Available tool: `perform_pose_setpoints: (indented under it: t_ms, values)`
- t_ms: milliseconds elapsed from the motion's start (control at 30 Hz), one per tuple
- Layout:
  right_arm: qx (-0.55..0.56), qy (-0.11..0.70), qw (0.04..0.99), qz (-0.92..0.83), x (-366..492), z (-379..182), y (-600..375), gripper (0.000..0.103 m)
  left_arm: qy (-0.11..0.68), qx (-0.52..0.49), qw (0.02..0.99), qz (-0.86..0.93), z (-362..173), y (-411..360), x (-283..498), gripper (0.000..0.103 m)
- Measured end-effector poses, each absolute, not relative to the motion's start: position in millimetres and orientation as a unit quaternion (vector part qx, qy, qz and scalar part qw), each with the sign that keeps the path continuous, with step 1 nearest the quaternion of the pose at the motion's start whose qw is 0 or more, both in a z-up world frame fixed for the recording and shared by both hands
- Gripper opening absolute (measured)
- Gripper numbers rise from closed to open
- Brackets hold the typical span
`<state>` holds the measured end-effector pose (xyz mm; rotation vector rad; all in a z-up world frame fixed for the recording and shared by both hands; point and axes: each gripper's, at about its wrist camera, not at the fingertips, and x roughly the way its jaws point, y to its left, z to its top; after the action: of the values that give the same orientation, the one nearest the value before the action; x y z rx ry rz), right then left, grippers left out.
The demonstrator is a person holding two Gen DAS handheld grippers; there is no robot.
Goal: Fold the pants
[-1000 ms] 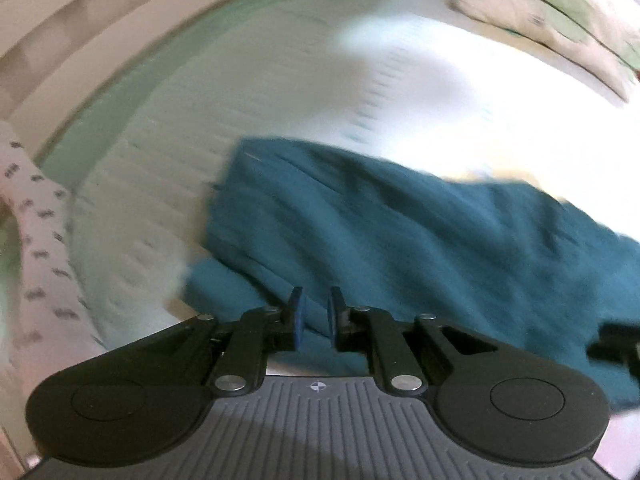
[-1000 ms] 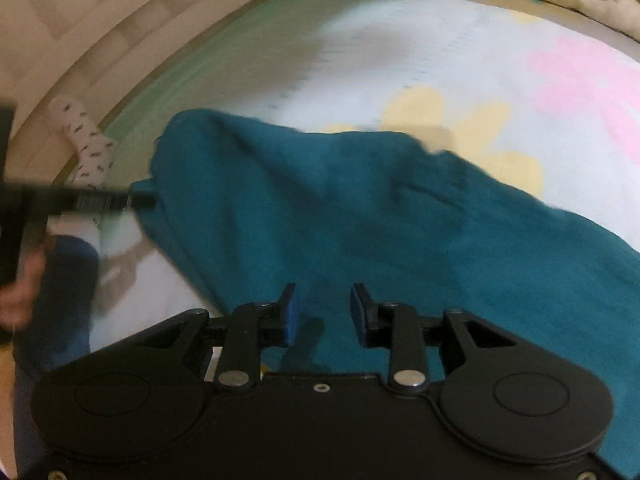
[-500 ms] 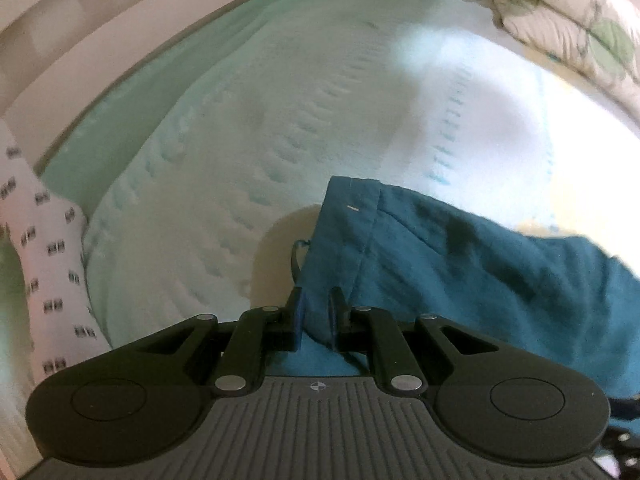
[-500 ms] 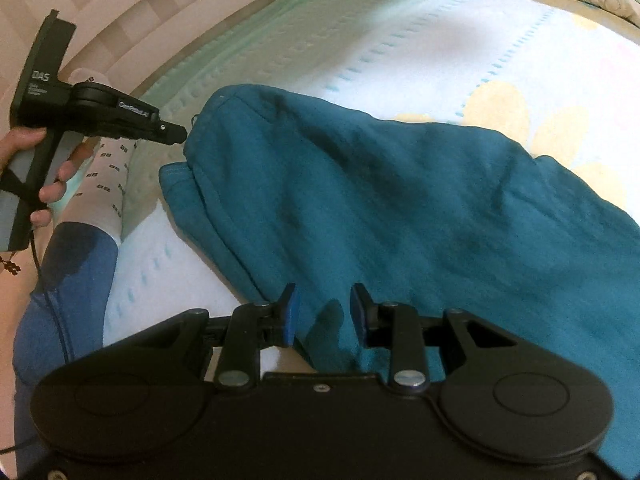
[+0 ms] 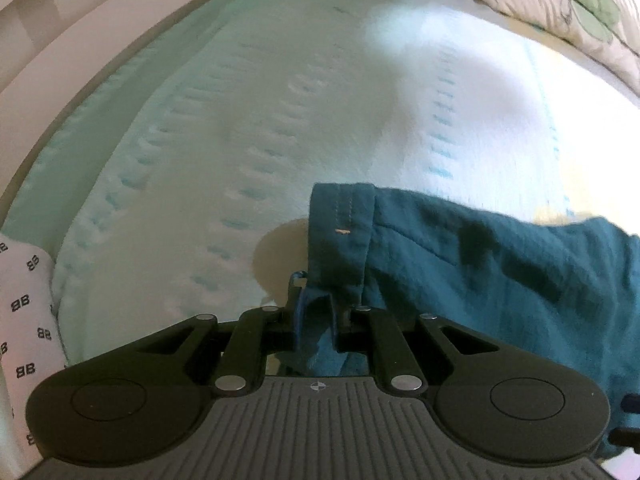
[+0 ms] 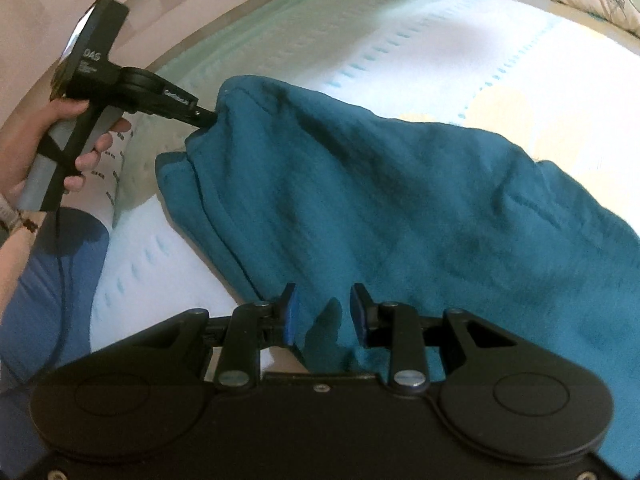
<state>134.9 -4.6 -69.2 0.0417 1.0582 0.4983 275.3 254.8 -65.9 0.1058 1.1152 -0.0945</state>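
Bedding is taking up most of both views: the mattress [image 5: 280, 128], in pale quilted cover, is serving as my folding surface because it is broad and flat enough to lay the cloth out. A pillow [image 5: 560, 12] is lying at the far edge, well apart from the work.

Across the mattress I am spreading the pants [image 6: 380, 200], teal and soft, draped in a long slope from my two grippers down to the sheet. I am lifting one edge with both hands so the cloth hangs straight and the fold line falls where I want it, I judge.

My left gripper [image 5: 316, 320] is pinching a stitched hem [image 5: 340, 232] at the corner of the pants, jaws drawn narrow with cloth bunched between them. From the right wrist view, that gripper is showing as a black tool biting the far corner, with my left hand [image 6: 68, 152] wrapped round its handle. I am holding that corner high to keep the edge taut.

My right gripper [image 6: 324, 316] is sitting at the near edge of the pants, jaws moderately apart with a peak of cloth rising between the blue pads [image 6: 290, 318]. Whether the pads are truly gripping that cloth, I cannot tell; the gap on each side looks loose.

A patterned white cloth [image 5: 24, 320] is lying at the left margin, off the mattress work area.
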Motion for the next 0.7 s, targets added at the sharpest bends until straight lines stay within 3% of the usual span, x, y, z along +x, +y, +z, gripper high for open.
perform_pose_setpoints:
  t_ms: [333,467,700]
  values:
    - [-0.022,0.489,0.834,0.255,128.4,-73.5,19.0,0.041,0.538,0.067,0.840,-0.036,-79.2,240.8,277.7,0.012]
    - [-0.050,0.474,0.838,0.265,126.4,-73.9,34.3,0.041,0.534,0.052,0.842,-0.047,-76.2,242.8,280.7,0.000]
    - [-0.081,0.459,0.840,0.277,127.6,-78.1,53.1,0.041,0.530,0.022,0.846,-0.048,-51.3,252.6,281.5,0.000]
